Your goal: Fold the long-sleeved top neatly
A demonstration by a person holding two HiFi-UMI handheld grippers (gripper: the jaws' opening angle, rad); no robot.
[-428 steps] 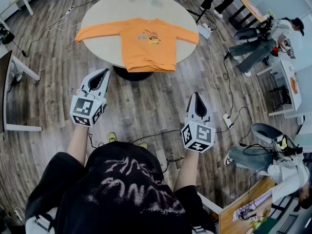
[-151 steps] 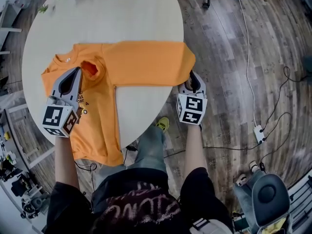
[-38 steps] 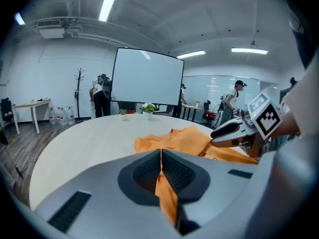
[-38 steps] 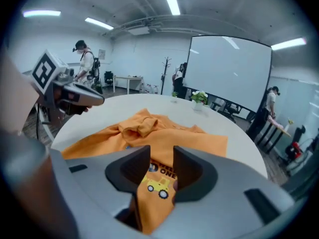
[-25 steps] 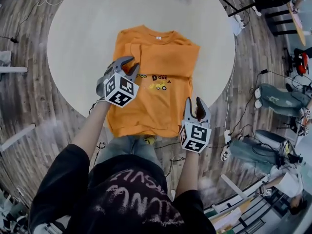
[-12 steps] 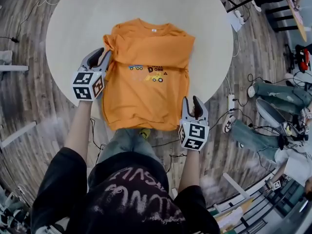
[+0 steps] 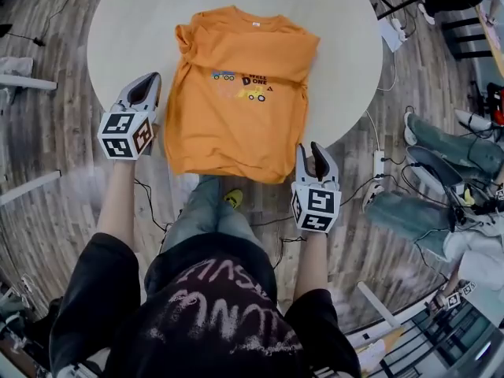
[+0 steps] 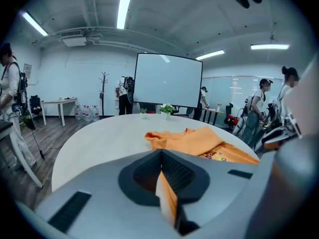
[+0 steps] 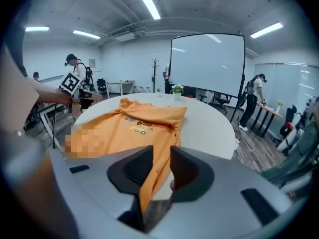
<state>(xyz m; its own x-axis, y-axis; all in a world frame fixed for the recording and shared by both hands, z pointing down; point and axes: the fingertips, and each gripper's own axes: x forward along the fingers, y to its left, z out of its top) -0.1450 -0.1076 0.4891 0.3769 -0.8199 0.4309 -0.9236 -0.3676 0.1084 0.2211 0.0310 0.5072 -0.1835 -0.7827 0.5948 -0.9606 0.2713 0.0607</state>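
Moved: the left gripper (image 7: 151, 79) has left the top's (image 7: 236, 132) left edge, where it stood half a second earlier, and now sits at the table's (image 7: 126, 22) rim at 8 o'clock. The right gripper (image 7: 315, 154) has stayed by the hem's right corner.
Table: round and pale, filling the upper head view, with wood floor (image 7: 47, 132) around it.
Top: orange and long-sleeved, lying flat on the table with the collar at 12 o'clock. The hem at 6 o'clock reaches the near rim, and the sleeves are folded in across the chest.
Left gripper: the jaws have just closed and meet at the tips. A thin orange sliver shows in the slot behind them; whether it is caught cloth cannot be told. The head view puts the gripper just beside the top's left edge, with bare table between.
Right gripper: at 5 o'clock, the jaws have just been closing but a gap remains. The hem's corner hangs between them, lying against the left jaw and clear of the right.
Print (image 7: 246, 85): small vehicles and lettering at the centre of the chest.
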